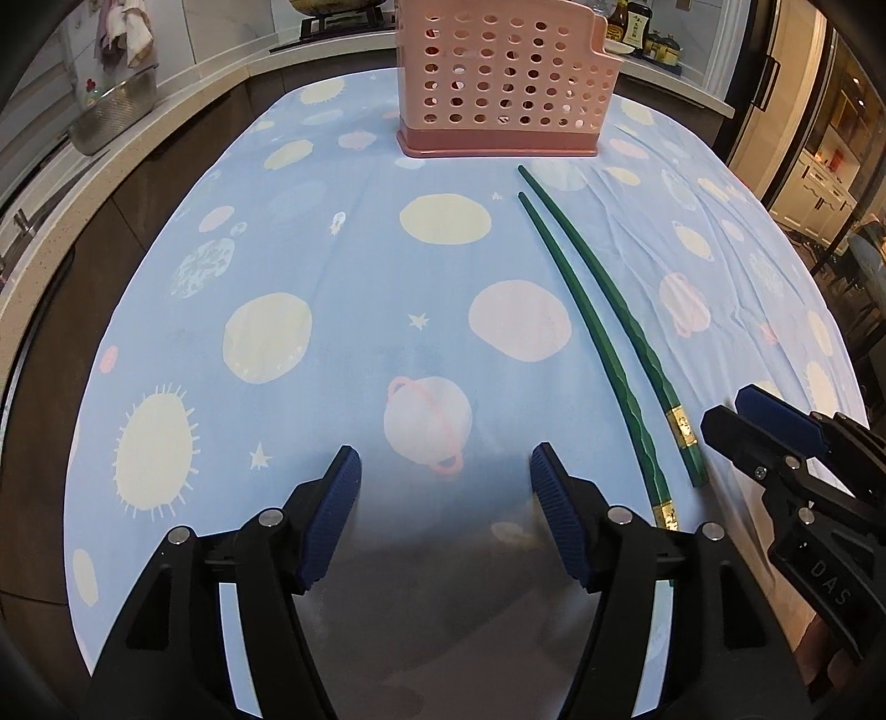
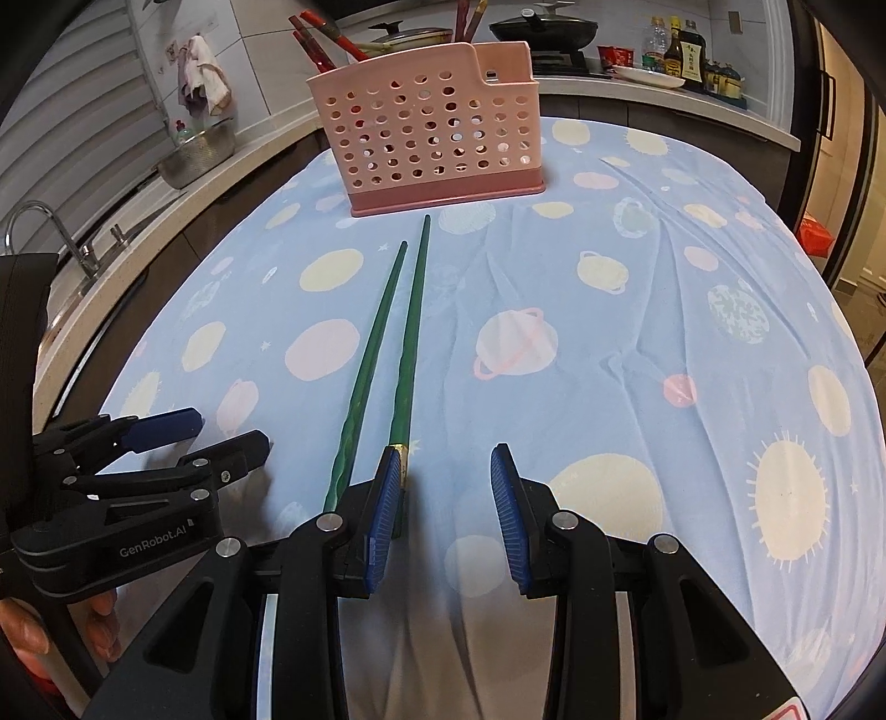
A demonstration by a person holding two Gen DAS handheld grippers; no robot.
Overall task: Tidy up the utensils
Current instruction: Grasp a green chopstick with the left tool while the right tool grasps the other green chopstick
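Note:
Two green chopsticks (image 1: 603, 338) (image 2: 410, 332) with gold bands lie side by side on the blue planet-print tablecloth (image 1: 332, 221), their thin tips toward a pink perforated utensil basket (image 1: 498, 83) (image 2: 432, 144) at the far end. My left gripper (image 1: 446, 465) is open over bare cloth, to the left of the chopsticks' thick ends. My right gripper (image 2: 446, 465) is open too. The right chopstick's thick end lies just along the inner face of its left pad (image 2: 385, 498), and nothing is pressed. Each gripper also shows in the other's view: right gripper (image 1: 728, 410), left gripper (image 2: 230, 432).
Red chopsticks (image 2: 315, 39) stand in the basket. A counter runs along the left with a metal colander (image 1: 111, 116) and a faucet (image 2: 50, 232). Pans (image 2: 542, 25) and sauce bottles (image 2: 681, 50) sit behind the table. A person's fingers (image 2: 33, 637) hold the left gripper.

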